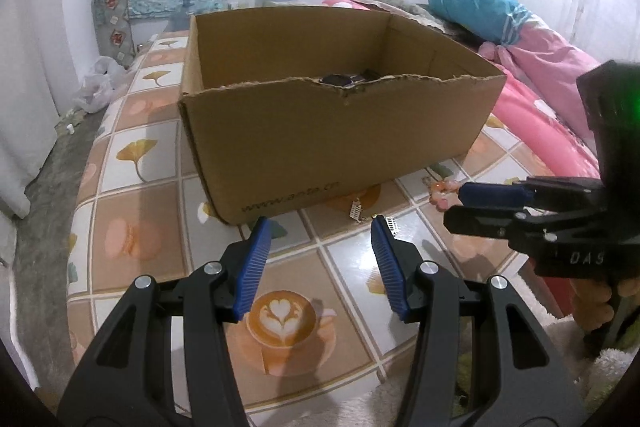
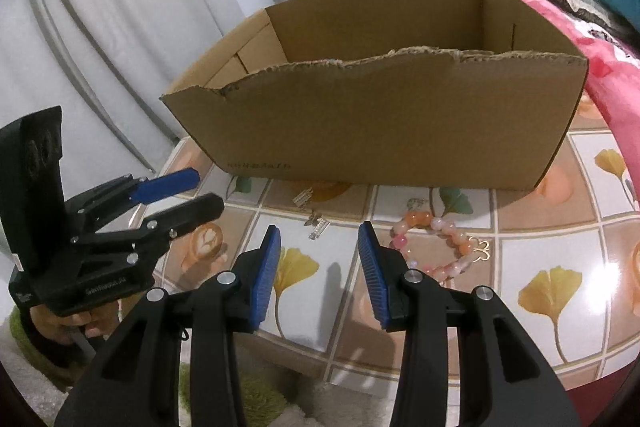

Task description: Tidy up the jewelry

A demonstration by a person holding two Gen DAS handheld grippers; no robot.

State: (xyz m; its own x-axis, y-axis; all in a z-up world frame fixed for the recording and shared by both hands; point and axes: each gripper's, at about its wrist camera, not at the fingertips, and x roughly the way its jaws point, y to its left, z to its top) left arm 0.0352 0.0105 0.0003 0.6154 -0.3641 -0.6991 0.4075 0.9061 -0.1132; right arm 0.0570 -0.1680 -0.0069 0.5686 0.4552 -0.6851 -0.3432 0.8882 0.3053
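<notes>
An open cardboard box (image 1: 332, 115) with a ragged near edge stands on a surface (image 1: 132, 187) covered in a tiled cloth printed with yellow leaves and coffee cups. In front of the box, on the cloth, lie the jewelry pieces: a bracelet of pink and orange beads (image 2: 436, 247) with a small gold clasp, and two small silver hair clips (image 2: 314, 223) just left of it. Something dark sits inside the box, though the left wrist view shows too little to say what. The left gripper (image 1: 322, 227) hangs above the cloth near the box's front, jaws spread with nothing between them. The right gripper (image 2: 319, 233) hangs just left of the bracelet, jaws likewise apart and empty.
</notes>
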